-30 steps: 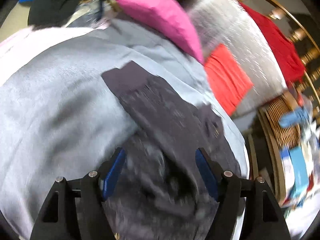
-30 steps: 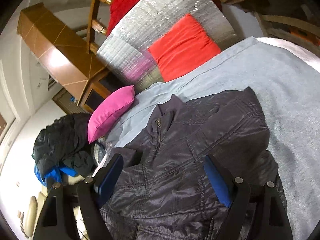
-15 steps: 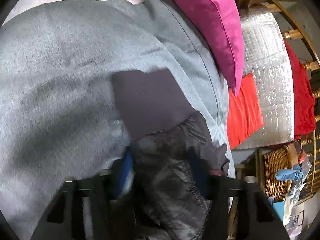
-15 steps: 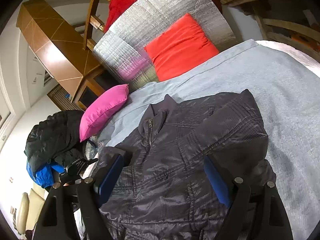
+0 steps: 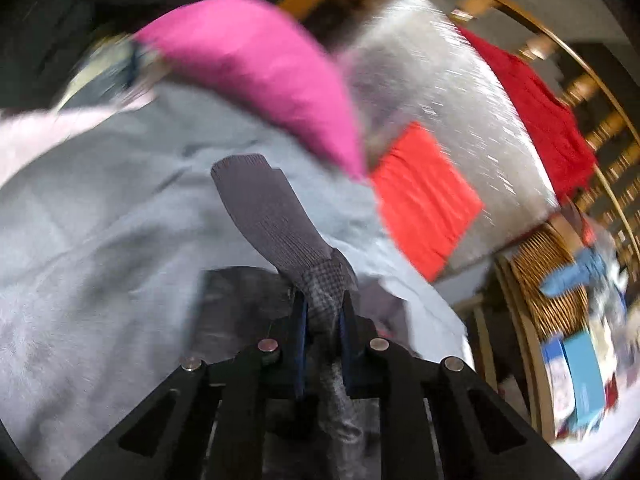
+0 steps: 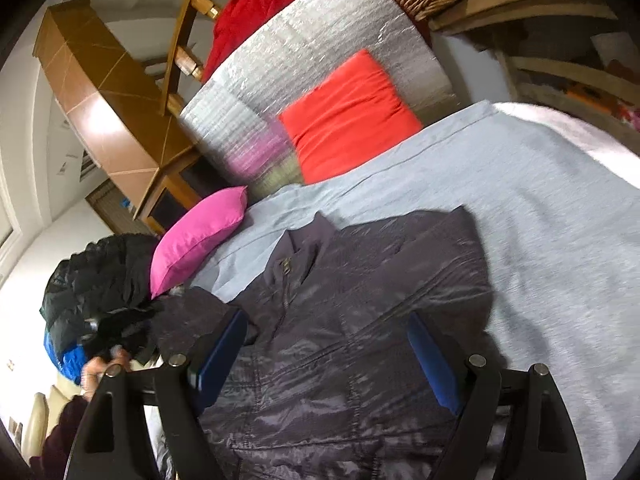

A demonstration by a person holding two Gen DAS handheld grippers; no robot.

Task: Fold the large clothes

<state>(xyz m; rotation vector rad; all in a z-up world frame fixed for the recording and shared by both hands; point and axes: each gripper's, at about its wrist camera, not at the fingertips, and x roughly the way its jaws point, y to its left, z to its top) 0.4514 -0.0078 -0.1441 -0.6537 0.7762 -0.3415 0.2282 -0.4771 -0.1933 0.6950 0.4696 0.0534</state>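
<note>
A dark grey quilted jacket (image 6: 352, 320) lies spread on a light grey bedspread (image 6: 540, 208), collar toward the pillows. My left gripper (image 5: 322, 312) is shut on the jacket's sleeve (image 5: 324, 292) just behind its ribbed cuff (image 5: 264, 208), and the cuff sticks out past the fingers, lifted off the bed. In the right wrist view that gripper (image 6: 116, 328) and the person's hand (image 6: 100, 364) show at the jacket's left side. My right gripper (image 6: 324, 356) hovers open above the jacket's lower body, nothing between its blue pads.
A pink pillow (image 6: 196, 236) and an orange-red cushion (image 6: 348, 116) rest at the bed's head against a silver quilted panel (image 6: 304, 48). A black puffer coat (image 6: 96, 280) is heaped at the left. Wicker baskets (image 5: 548, 280) and wooden shelving stand beside the bed.
The left gripper's jaws closed on the jacket's sleeve and lifted it, so the cuff now hangs out ahead of the fingers. The right gripper stayed open over the jacket, barely moving.
</note>
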